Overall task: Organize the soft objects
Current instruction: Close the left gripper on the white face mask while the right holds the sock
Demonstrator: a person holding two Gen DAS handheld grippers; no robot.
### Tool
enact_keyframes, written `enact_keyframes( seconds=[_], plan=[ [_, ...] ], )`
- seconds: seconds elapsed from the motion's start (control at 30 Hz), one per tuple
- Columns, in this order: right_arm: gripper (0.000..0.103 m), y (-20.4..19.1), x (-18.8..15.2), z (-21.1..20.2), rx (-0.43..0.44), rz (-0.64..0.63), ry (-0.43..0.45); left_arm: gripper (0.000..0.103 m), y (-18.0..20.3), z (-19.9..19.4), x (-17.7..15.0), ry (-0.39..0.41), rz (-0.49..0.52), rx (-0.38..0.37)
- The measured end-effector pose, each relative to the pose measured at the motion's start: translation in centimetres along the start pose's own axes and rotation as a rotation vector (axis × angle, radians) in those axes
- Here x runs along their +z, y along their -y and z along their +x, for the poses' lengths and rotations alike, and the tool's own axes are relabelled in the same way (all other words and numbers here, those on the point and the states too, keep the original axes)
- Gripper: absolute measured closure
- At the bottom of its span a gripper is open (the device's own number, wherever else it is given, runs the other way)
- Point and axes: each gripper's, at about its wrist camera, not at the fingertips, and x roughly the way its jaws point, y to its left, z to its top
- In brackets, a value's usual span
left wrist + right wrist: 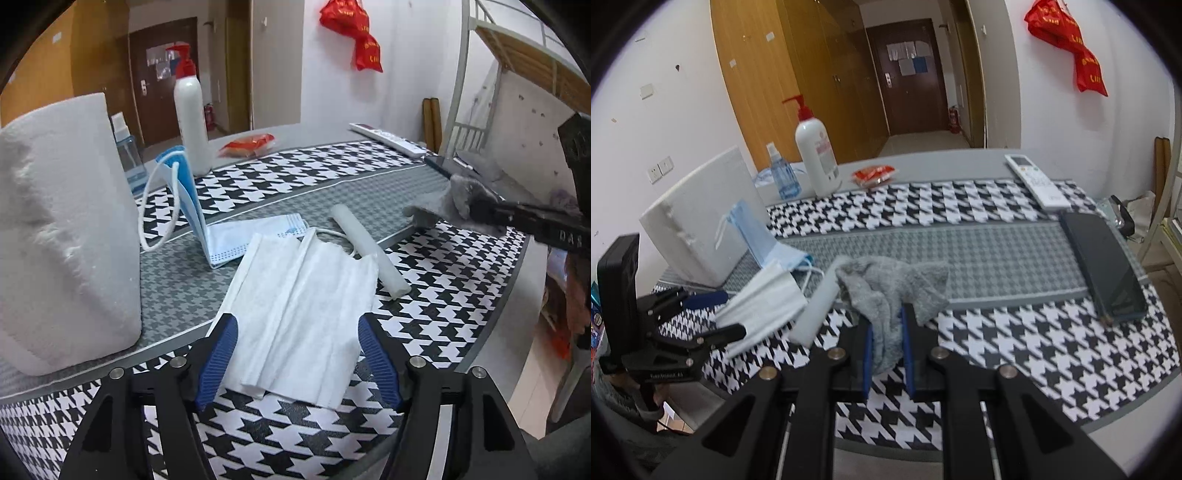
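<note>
A stack of white face masks [299, 310] lies on the houndstooth cloth, between the fingers of my open left gripper [295, 332]; it also shows in the right wrist view [761, 306]. A blue mask [184, 192] leans against a white foam block [66, 229], with another blue mask [255, 232] flat beside it. My right gripper [886, 332] is shut on a grey fuzzy cloth [890, 291], held just above the table; in the left wrist view the cloth [450, 199] hangs at the right. A white foam bar [369, 251] lies next to the white masks.
A white pump bottle [816, 158], a blue spray bottle [783, 177] and a red packet [873, 173] stand at the back. A white remote [1036, 181] and a dark phone [1104, 266] lie at the right. The table edge [1108, 421] runs near the front.
</note>
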Motion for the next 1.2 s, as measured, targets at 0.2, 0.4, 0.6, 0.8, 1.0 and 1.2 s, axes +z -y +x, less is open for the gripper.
enact_keyframes(
  seconds=[0.2,0.4,0.6,0.8,1.0,1.2],
  plan=[
    [0.086,0.4,-0.8,0.8,-0.01,0.011,-0.025,0.03,-0.2,1.1,0.2,-0.028,-0.005,0.021],
    [0.072,0.2,-1.3,0.4,-0.023,-0.011,-0.018,0.041,0.1,2.0,0.1,-0.063,0.009,0.035],
    [0.048,0.2,-1.3,0.9,-0.043,-0.021,-0.021,0.072,-0.1,2.0,0.1,-0.05,0.01,0.047],
    [0.041,0.2,-1.0,2.0,-0.054,-0.028,-0.038,0.09,-0.3,1.6,0.0,-0.029,0.01,0.034],
    [0.041,-0.5,-1.0,3.8,-0.123,-0.073,-0.091,0.09,-0.7,0.3,-0.1,0.012,0.0,0.022],
    [0.041,-1.1,-1.2,4.7,-0.161,-0.113,-0.121,0.09,-0.6,-0.5,-0.2,0.035,0.004,0.001]
  ],
)
